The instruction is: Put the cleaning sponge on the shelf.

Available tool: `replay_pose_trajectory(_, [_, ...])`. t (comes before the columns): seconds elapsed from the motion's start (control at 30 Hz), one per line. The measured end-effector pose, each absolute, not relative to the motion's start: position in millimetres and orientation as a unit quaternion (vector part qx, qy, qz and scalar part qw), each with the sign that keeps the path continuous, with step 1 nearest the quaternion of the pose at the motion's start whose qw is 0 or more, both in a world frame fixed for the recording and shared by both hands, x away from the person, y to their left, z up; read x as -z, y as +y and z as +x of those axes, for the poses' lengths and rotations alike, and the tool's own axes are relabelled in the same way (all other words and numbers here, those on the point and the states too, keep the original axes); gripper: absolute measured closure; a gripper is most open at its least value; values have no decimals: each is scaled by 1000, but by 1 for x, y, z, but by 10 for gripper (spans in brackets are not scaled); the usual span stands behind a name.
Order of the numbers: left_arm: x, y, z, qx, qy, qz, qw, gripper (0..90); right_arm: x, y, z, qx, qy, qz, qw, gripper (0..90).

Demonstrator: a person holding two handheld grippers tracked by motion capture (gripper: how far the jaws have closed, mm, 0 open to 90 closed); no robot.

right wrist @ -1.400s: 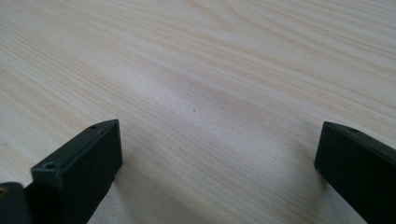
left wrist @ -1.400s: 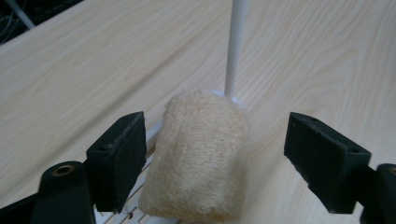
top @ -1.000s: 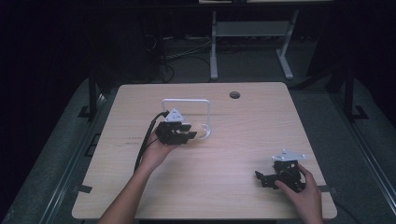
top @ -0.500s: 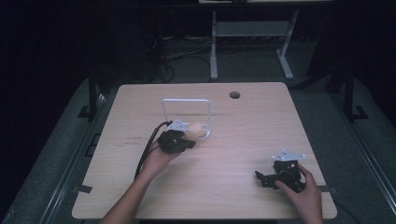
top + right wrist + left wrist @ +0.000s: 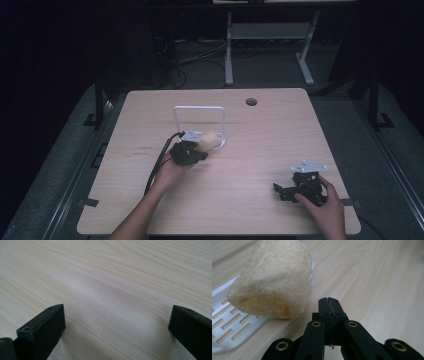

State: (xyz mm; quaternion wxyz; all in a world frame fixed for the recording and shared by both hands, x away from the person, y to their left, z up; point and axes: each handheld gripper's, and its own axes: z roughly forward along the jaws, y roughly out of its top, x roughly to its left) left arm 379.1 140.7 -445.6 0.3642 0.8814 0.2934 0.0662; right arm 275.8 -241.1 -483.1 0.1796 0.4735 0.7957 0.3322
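In the left gripper view, the yellow sponge [image 5: 272, 280] is cut off by the top edge of the picture, and it hides part of the white rack [image 5: 229, 322] at the lower left. The rack runs off the left edge too. In the right gripper view, both black jaws run off the bottom edge.

Both tongs are black: the left tongs [image 5: 329, 305] have angular linked arms pinned with brass-coloured rivets and small screw holes near the tips, and a black cable trails from them. The right tongs [image 5: 284, 190] carry a grey three-cornered plate on top. Both forearms are unsleeved.
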Motion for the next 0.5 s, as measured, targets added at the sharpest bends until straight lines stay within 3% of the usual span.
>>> replay_pose_trajectory(0.5, [451, 150, 387, -89, 317, 874, 359, 898, 483, -241, 276, -332, 796, 473, 180, 7])
